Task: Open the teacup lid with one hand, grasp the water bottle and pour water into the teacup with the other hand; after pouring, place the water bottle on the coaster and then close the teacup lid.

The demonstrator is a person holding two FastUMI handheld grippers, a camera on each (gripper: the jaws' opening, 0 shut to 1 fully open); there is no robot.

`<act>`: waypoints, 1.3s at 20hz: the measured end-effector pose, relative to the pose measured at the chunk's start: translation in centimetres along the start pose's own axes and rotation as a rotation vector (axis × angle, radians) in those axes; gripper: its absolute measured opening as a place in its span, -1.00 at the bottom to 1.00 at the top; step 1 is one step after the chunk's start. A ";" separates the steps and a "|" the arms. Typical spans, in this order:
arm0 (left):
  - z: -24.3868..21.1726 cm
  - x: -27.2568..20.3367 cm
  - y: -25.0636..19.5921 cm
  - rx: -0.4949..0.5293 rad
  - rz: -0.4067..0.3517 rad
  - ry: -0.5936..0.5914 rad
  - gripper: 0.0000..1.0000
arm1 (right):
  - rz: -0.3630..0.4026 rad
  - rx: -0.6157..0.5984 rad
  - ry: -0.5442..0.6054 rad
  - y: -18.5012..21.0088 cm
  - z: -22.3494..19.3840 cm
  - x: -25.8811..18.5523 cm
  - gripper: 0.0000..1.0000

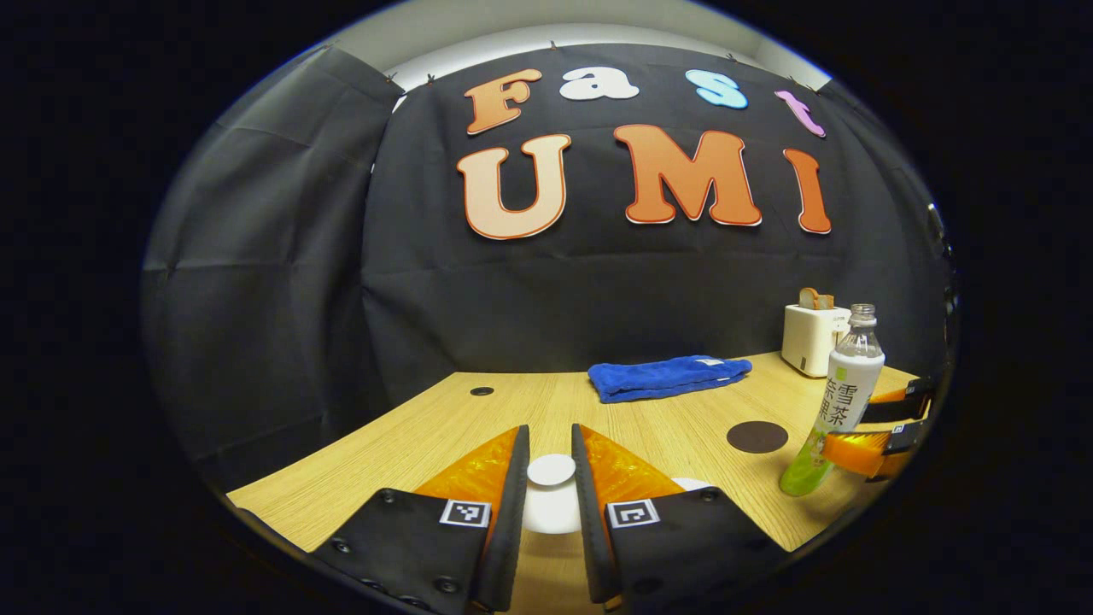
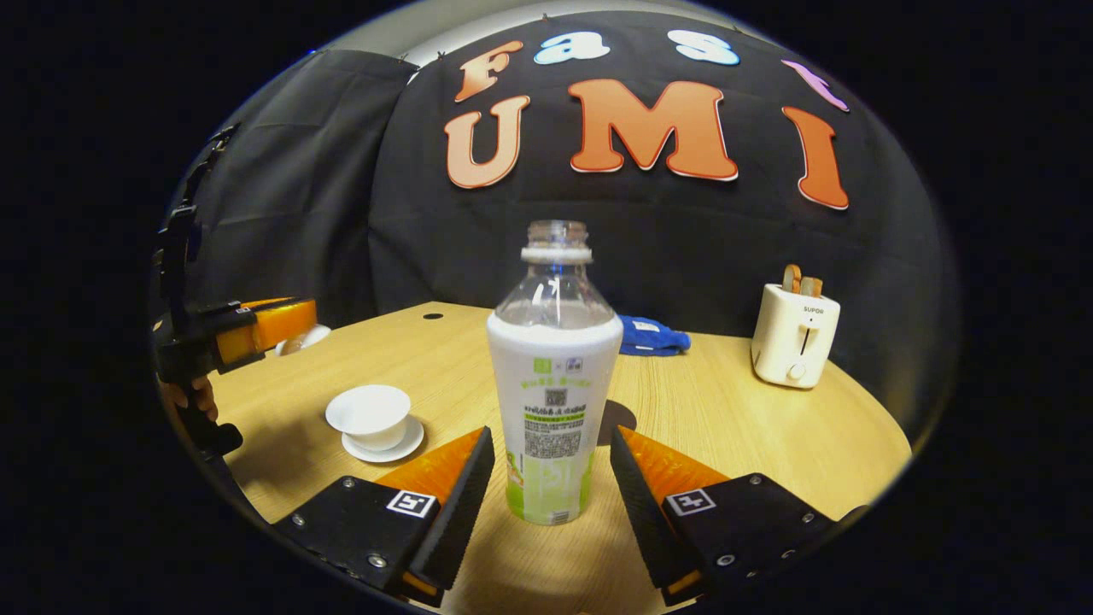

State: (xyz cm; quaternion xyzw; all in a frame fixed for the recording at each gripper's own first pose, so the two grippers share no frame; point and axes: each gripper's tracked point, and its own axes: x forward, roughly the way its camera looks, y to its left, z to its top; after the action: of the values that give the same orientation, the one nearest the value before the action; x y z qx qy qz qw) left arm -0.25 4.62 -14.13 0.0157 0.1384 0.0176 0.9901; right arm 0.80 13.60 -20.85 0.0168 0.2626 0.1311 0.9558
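We noted the bottle [image 2: 555,384] upright at lower centre of the right gripper view, between the right tool's [image 2: 551,478] wide-spread fingers, untouched. Left tool [image 1: 551,478] held the lid [image 1: 551,471].

L gripper [image 1: 551,478]: fingers level, pointing fwd, jaws narrowed w/ a slim gap, pads running near parallel. Whether both pads press what sits between them can't be told. From the right gripper view the L gripper [image 2: 286,329] is raised off to the side, orange finger [image 2: 265,325] sticking out level, a hand [image 2: 192,397] gripping its black handle below.

R gripper [image 2: 551,478]: jaws spread wide, both pads clear of contact, fingers angled slightly inward, low over the surface. In the left gripper view its orange finger [image 1: 858,453] pokes in at the far edge, roughly level.
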 end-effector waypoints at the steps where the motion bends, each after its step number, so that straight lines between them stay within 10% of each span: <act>1: -0.1 -0.1 0.1 -0.001 0.000 0.002 -0.28 | -0.002 0.006 0.006 0.0 -0.2 0.2 0.59; 9: -0.6 0.0 0.6 -0.004 0.001 0.008 -0.28 | -0.009 -0.036 0.025 0.1 0.0 0.7 0.31; 26: -2.2 -0.5 2.6 -0.015 0.014 0.036 -0.28 | -0.228 -0.647 0.126 -4.2 1.3 1.2 0.31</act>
State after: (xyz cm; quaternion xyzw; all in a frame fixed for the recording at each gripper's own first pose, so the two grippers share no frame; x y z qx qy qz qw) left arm -1.40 7.25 -16.03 0.0089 0.1557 0.0259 0.9874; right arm 3.44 9.90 -20.79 -0.3247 0.2662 0.1007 0.9020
